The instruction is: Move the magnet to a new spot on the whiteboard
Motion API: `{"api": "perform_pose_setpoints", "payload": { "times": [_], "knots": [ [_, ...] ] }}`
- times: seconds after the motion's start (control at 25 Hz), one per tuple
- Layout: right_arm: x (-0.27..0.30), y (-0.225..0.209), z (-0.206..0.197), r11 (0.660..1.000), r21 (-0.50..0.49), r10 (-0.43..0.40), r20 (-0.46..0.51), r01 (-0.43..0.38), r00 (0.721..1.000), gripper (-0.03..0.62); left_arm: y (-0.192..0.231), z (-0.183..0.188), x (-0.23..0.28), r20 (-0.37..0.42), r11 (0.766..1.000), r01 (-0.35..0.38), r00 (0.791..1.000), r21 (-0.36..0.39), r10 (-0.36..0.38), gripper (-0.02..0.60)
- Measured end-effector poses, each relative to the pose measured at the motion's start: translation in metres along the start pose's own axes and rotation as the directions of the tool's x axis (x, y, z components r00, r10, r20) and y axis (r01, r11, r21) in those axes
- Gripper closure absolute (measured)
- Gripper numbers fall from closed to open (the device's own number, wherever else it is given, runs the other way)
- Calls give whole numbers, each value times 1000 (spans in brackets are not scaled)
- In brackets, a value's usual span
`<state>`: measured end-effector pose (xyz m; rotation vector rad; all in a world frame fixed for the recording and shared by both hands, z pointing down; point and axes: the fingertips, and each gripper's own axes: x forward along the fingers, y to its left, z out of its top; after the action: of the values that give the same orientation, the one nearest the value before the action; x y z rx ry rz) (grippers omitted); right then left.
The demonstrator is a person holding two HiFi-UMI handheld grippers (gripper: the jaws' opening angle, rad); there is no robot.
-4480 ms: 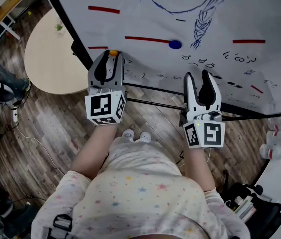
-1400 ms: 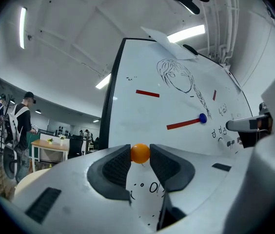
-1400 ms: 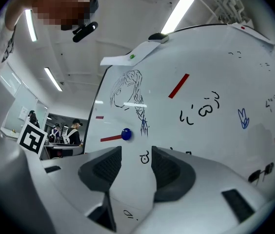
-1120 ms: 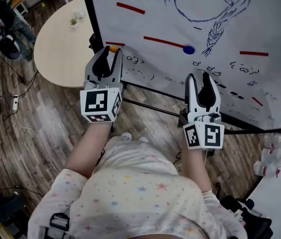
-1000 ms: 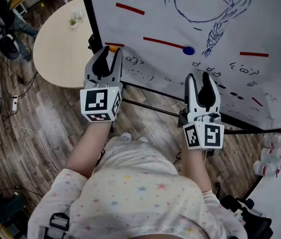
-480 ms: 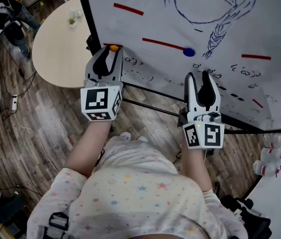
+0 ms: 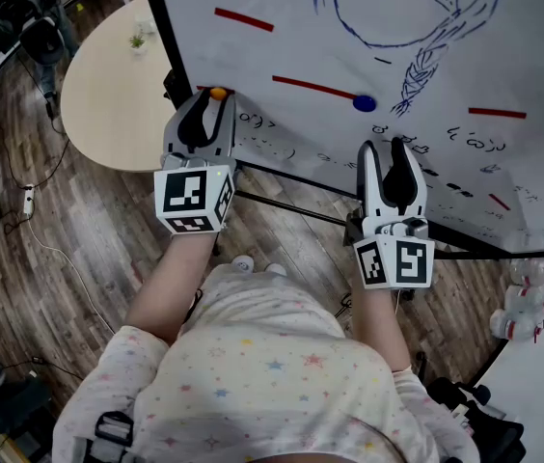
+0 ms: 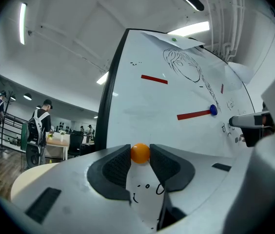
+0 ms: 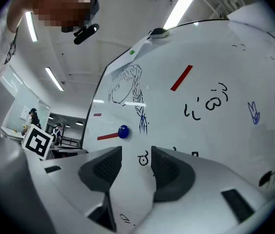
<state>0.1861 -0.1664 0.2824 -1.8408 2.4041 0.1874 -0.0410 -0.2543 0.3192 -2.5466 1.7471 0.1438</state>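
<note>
Left gripper point(image 7: 216, 100) clamped on orange magnet point(image 8: 140, 152) — up at the whiteboard's point(image 7: 503, 56) lower-left area. Blue magnet point(image 7: 365, 103) stuck mid-board. Right gripper point(image 7: 384, 146) — jaws apart, nothing between them, near the board.

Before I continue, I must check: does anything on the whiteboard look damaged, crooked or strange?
Nothing stands out. The blue magnet sits at the end of a red strip on the whiteboard, and the orange magnet is clamped between the left gripper's jaws near the board's edge. The right gripper is open and empty.
</note>
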Motion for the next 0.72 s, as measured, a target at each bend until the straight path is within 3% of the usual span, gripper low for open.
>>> {"api": "perform_pose_setpoints", "payload": {
  "times": [0.72],
  "knots": [
    [4,-2,-5,1000,6,0,-6,0,1000,408,3,-4,2,7,1000,-7,1000,-12,7,462]
  ]
}}
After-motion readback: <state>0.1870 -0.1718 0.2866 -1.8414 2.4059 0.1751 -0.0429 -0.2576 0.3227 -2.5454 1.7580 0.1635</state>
